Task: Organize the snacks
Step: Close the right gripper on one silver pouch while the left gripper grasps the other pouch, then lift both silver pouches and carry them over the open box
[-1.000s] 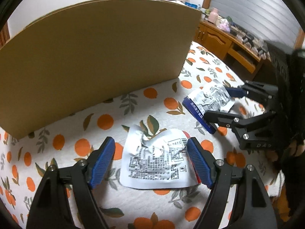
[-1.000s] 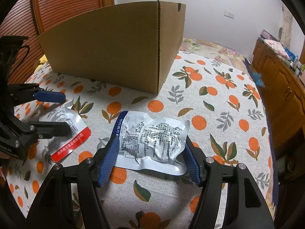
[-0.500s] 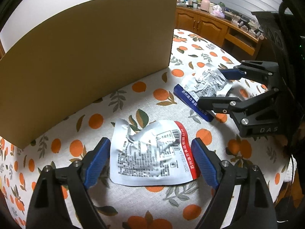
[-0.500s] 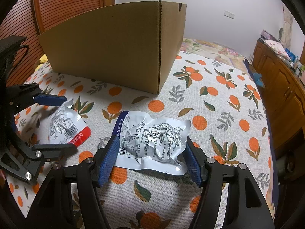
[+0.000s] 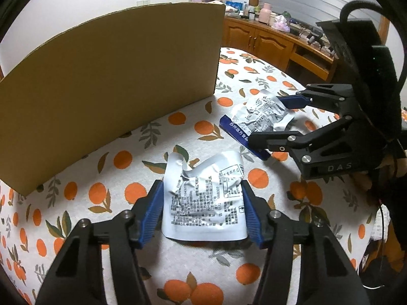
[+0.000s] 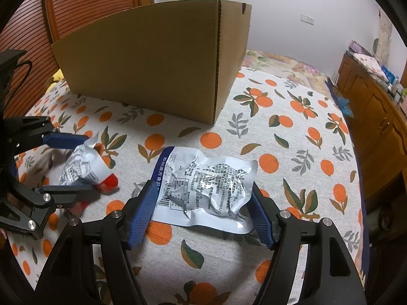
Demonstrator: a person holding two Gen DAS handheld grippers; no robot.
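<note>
- The cardboard box [image 6: 157, 58] stands on the orange-print tablecloth [image 6: 292, 152], its wall rising above both cameras, so its inside is hidden; whether any snacks already lie in it cannot be told.
- The left gripper [image 5: 202, 209] has closed its blue pads against both sides of the red-edged snack pouch [image 5: 203, 200], which bulges and creases between them. The slick foil could squirt out on the lift, since only the crumpled edges seem pinched.
- The right gripper [image 6: 203, 212] stands wider, its pads flanking the blue-edged snack pouch [image 6: 206, 183], which lies flat on the cloth near the box's corner. Whether the pads touch the foil yet is hard to judge; probably they do not grip.
- If both pouches go to the box at once, the two grippers, near each other, could knock together.
- The red edge is mostly hidden behind the left gripper's finger in the right wrist view.
</note>
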